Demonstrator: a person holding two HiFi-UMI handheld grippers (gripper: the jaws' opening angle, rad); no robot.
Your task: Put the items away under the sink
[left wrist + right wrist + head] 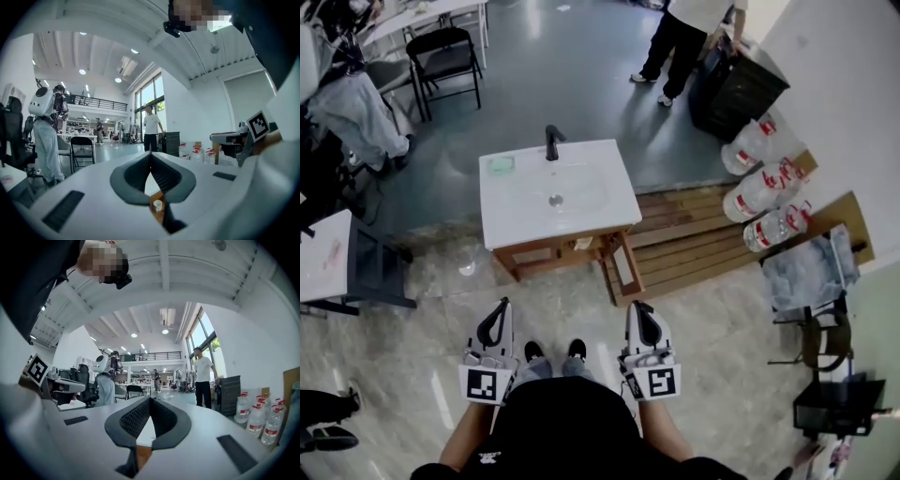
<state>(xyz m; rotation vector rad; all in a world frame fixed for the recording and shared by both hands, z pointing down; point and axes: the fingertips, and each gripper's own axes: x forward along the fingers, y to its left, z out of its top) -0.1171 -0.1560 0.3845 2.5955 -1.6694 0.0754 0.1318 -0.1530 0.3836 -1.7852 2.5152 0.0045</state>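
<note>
- The left gripper (499, 311) and the right gripper (640, 311) are held low, close to the person's body, well apart from the sink (558, 190).
- In the left gripper view its fingers (133, 176) are pressed together at the tips, with nothing between them.
- The right gripper's fingers (136, 419) also meet at the tips and are empty.
- A green pad (502, 164) lies at the back left corner of the white counter (511, 220), near the black tap (552, 142).
- Below the counter, the wooden cabinet's (546, 251) door (625, 268) stands open on the right.
- Water bottles (764, 192) lie by the wall, beside a wooden pallet (689, 234).
</note>
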